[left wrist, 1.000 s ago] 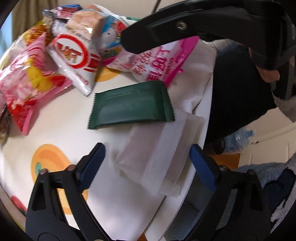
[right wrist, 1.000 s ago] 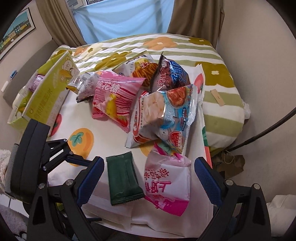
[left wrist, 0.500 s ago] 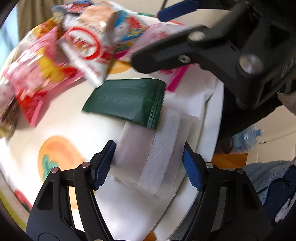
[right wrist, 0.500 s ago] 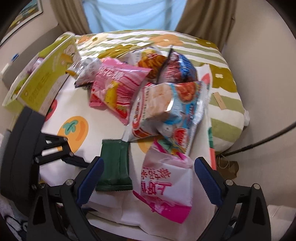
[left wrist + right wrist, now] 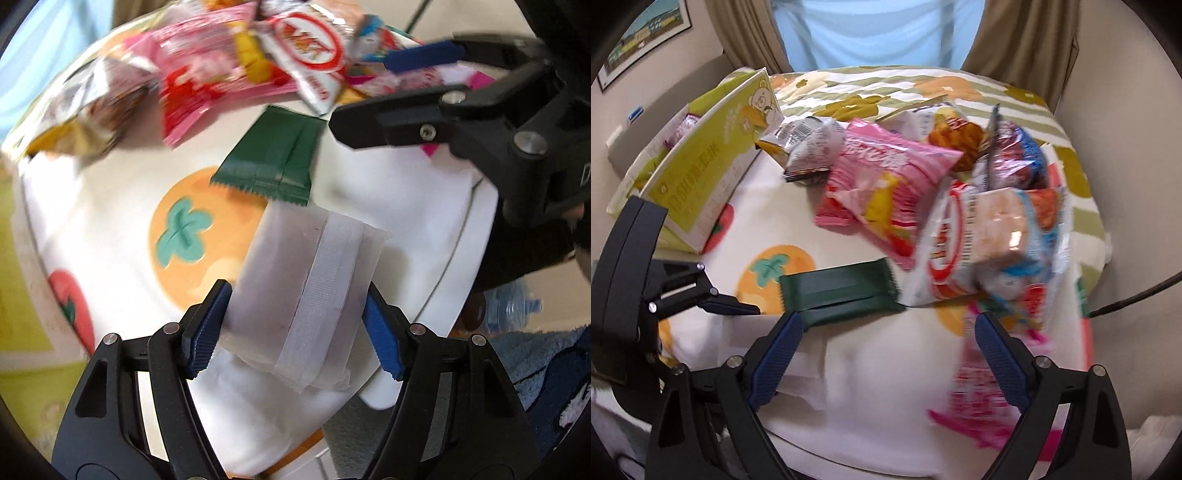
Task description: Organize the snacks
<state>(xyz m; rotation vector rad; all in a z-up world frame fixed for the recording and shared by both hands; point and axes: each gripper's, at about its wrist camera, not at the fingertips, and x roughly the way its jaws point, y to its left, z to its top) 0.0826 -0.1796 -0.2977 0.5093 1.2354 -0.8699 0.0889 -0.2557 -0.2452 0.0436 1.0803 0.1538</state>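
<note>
Two grippers work over your fruit-print cloth (image 5: 713,258). The snack pile (image 5: 923,177) sits at twelve o'clock, the dark green packet (image 5: 838,291) just below. Your right gripper (image 5: 886,354) is spread wide, holding nothing. Your left gripper (image 5: 295,325) pinches the white translucent packet (image 5: 306,291) at six o'clock.

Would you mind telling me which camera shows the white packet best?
The left wrist view: the white packet fills the centre, pinched between the left gripper fingers. The right wrist view catches only a pale, blurred edge.
</note>
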